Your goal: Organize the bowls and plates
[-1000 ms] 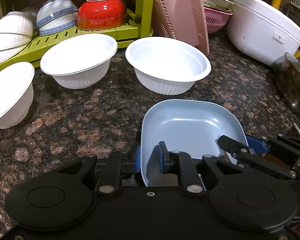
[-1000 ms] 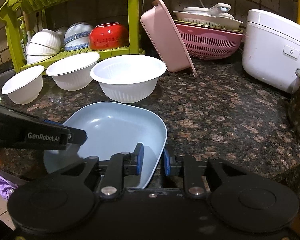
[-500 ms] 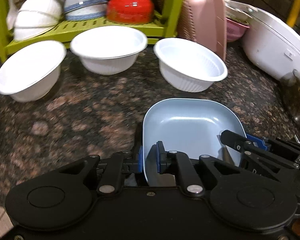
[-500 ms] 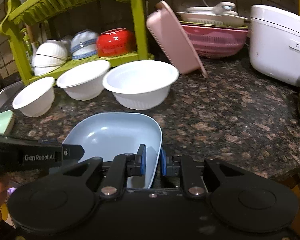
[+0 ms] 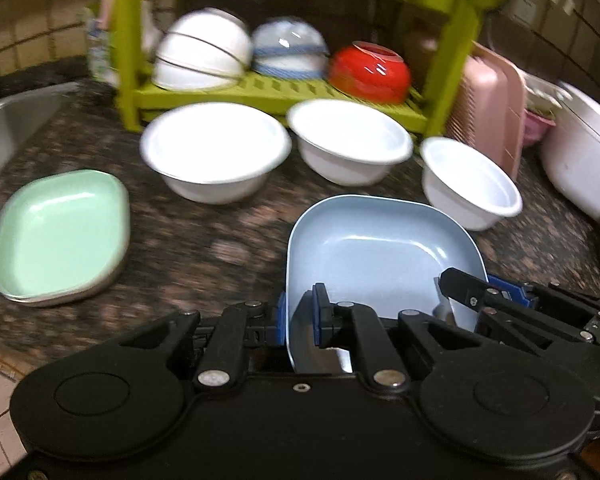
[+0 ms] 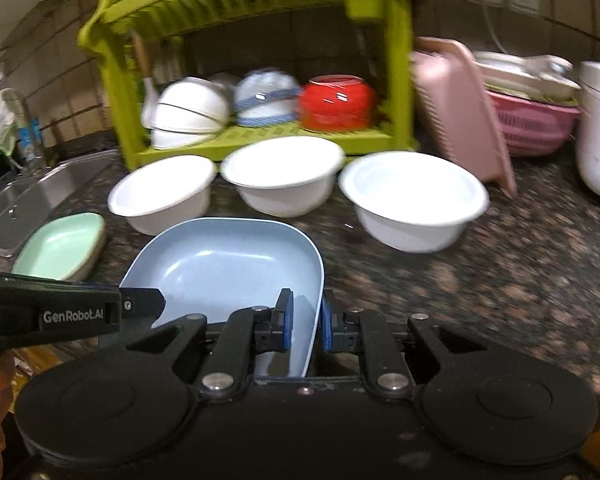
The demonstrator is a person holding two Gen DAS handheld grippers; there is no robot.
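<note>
The blue square plate [image 5: 380,256] is held between both grippers above the speckled granite counter [image 5: 204,248]. The left gripper [image 5: 300,316] is clamped on the plate's left rim near the near corner, one blue pad outside the wall and one inside. The right gripper [image 6: 305,320] is closed on the opposite rim in the same way. Beyond the plate stand three white bowls [image 5: 216,152] in a row in front of the green dish rack [image 5: 284,96]. A mint green plate [image 5: 60,232] lies on the counter well to the left, near the sink [image 6: 28,204].
</note>
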